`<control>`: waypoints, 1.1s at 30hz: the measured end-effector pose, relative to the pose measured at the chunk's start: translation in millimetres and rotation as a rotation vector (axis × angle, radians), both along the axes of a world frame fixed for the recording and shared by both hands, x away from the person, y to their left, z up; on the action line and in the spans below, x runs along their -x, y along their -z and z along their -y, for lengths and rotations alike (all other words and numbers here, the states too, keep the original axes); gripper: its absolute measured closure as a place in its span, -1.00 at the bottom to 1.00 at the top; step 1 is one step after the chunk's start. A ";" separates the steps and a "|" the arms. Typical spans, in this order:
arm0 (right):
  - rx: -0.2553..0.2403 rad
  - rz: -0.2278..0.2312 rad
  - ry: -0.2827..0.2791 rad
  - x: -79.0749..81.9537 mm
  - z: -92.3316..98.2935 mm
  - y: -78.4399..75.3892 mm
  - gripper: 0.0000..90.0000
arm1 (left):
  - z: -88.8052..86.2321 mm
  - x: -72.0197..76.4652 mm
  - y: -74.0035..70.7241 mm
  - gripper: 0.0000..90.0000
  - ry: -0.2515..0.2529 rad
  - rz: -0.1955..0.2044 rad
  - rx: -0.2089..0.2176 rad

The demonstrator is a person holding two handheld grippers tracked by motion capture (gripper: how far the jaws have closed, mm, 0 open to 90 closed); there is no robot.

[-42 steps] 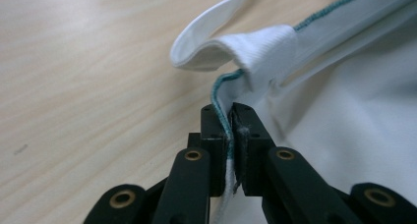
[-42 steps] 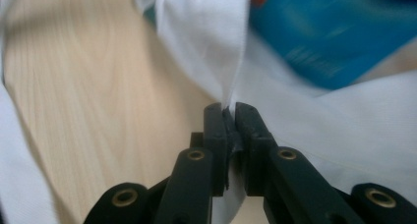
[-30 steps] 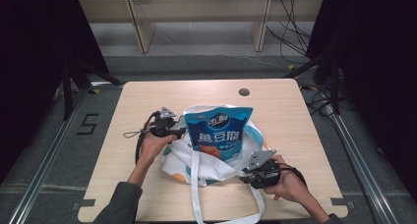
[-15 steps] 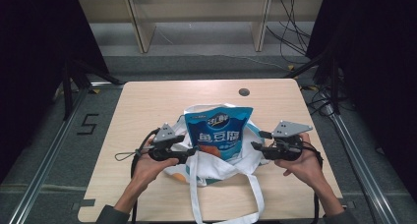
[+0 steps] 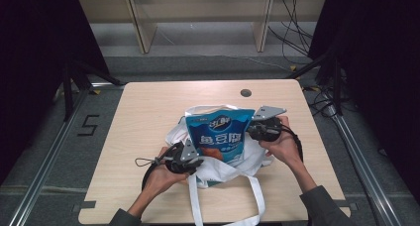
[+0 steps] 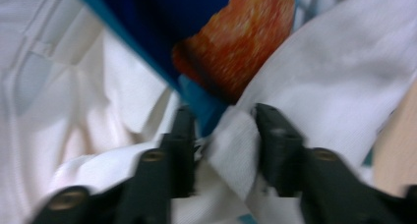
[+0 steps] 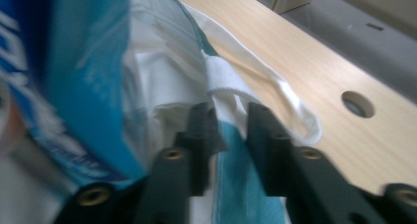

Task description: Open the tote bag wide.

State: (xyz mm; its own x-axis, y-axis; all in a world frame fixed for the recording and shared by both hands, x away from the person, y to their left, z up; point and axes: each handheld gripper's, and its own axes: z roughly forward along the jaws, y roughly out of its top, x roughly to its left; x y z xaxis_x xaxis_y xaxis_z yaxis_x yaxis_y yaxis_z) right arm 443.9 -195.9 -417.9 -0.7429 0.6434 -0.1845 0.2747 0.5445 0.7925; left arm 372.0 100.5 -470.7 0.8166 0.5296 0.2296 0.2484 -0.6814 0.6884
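White woven cloth of the tote bag (image 5: pixel 218 169) bunches between each closing hand-held gripper's narrowed jaws beside the glossy blue snack pouch (image 5: pixel 218 137).

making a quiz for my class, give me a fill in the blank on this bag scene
1. The snack packet standing in the white tote bag is mainly ____ in colour.
2. The bag rests on a ____ table.
3. The right gripper has the bag's ____ edge between its jaws.
4. The round hole is near the table's ____ edge.

Missing words: blue; wooden; fabric; far
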 end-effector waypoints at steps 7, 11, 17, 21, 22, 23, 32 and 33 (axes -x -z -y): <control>0.059 0.053 0.114 -23.3 10.9 7.3 0.95 | -5.1 39.1 8.7 0.80 0.077 0.093 -0.086; 0.075 -0.026 0.194 -44.7 22.1 34.0 0.96 | -11.0 64.0 29.5 0.82 0.117 0.105 -0.131; 0.148 -0.146 0.228 -64.2 23.3 78.6 0.96 | -3.9 70.8 37.3 0.82 0.110 0.139 -0.187; 0.180 -0.138 0.223 -63.7 20.7 84.1 0.96 | -5.8 69.9 36.5 0.80 0.096 0.135 -0.167; 0.164 -0.140 0.225 -62.9 22.9 82.0 0.94 | -6.9 67.9 34.5 0.78 0.094 0.120 -0.160; 0.150 -0.149 0.234 -60.7 24.6 77.3 0.88 | -8.6 64.8 31.0 0.76 0.096 0.106 -0.141; -0.132 -0.145 0.096 4.8 40.2 -12.5 0.35 | -23.9 56.6 -16.7 0.00 0.007 0.090 0.140; -0.122 -0.143 0.066 11.2 38.9 -14.6 0.32 | -26.5 54.2 -23.4 -0.03 -0.012 0.112 0.143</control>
